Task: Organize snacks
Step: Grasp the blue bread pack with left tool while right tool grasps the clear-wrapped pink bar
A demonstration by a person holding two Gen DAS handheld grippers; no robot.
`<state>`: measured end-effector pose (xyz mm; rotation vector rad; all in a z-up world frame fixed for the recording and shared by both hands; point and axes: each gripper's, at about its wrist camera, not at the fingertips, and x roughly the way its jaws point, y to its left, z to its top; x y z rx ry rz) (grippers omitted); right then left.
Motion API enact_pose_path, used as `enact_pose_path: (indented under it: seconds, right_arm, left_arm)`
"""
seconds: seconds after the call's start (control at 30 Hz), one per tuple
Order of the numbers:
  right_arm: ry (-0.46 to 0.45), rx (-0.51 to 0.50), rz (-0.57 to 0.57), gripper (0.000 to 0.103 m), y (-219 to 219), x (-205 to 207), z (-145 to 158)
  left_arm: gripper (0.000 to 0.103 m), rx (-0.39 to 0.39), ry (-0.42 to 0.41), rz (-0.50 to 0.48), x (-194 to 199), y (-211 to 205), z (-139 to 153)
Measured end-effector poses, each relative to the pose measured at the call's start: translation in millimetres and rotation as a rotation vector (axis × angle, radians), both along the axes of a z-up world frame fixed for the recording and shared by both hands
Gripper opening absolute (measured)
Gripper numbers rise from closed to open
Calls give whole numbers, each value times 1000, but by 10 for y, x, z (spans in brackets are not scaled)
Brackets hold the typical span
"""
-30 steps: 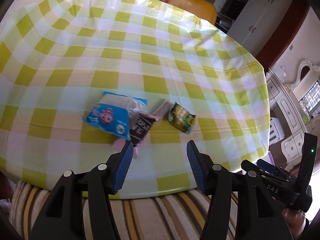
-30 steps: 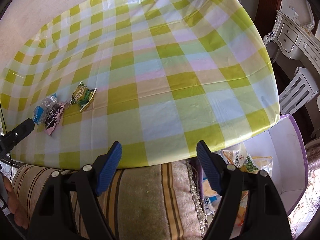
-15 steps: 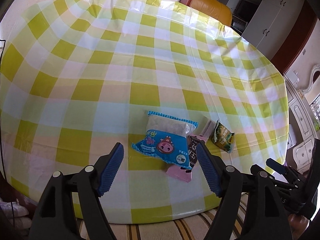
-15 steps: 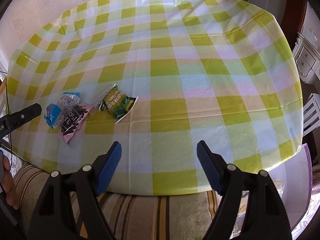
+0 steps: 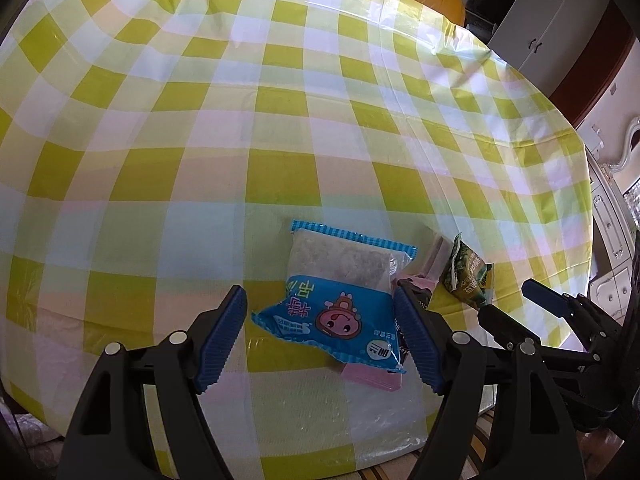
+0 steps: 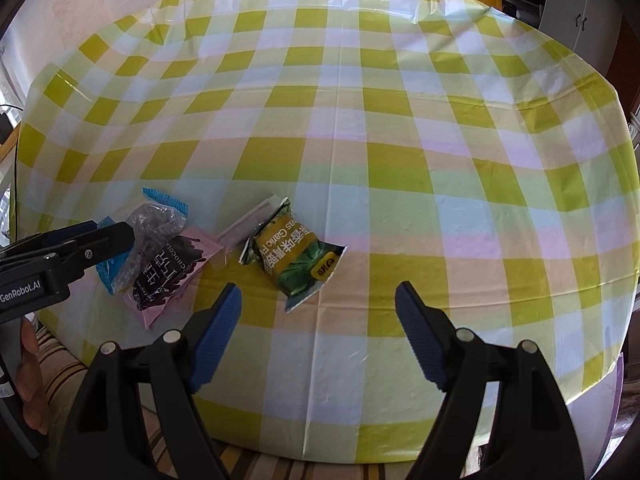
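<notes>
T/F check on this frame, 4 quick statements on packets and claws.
1. The blue packet lies partly on top of the pink packet. True.
2. The right claw is shut on the green packet. False: it is open, the packet lies ahead of it on the checked tablecloth.
3. The left claw is open, its fingers either side of the blue packet. True.
4. The green packet lies under the pink one. False: it lies beside it.

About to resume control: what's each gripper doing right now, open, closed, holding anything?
Left gripper: open, just widened, blue snack packet between its jaws, not gripped.
Right gripper: open, holding nothing.
</notes>
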<state>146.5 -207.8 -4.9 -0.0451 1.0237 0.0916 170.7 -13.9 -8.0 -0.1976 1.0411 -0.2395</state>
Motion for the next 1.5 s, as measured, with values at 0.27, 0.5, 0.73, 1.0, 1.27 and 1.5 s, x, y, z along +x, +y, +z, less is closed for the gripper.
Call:
enact_pose_path:
  seconds: [0.27,0.5,0.73,1.0,1.27,1.5]
  right_arm:
    - [12,-28,21,79,87,186,-80]
    - [21,-47,21,82,87,313,-126]
    - [32,-46,24,82,130,410,-173]
    - [43,0,18,82,158,483,-173]
    - [16,-43,67,85,299,621,-177]
    - [5,-156,233,85,514,784,-168]
  left_arm:
    - [72,2,15,-16,40,-37,-80]
    - [67,-13,19,-9,57,-12,-118]
    - [65,-19,12,-7,64,3,-124]
    - [64,-38,6,0,65,30,-127]
    - [64,-57,5,16,61,70,-135]
    - [61,-74,-5,61,54,161,-130]
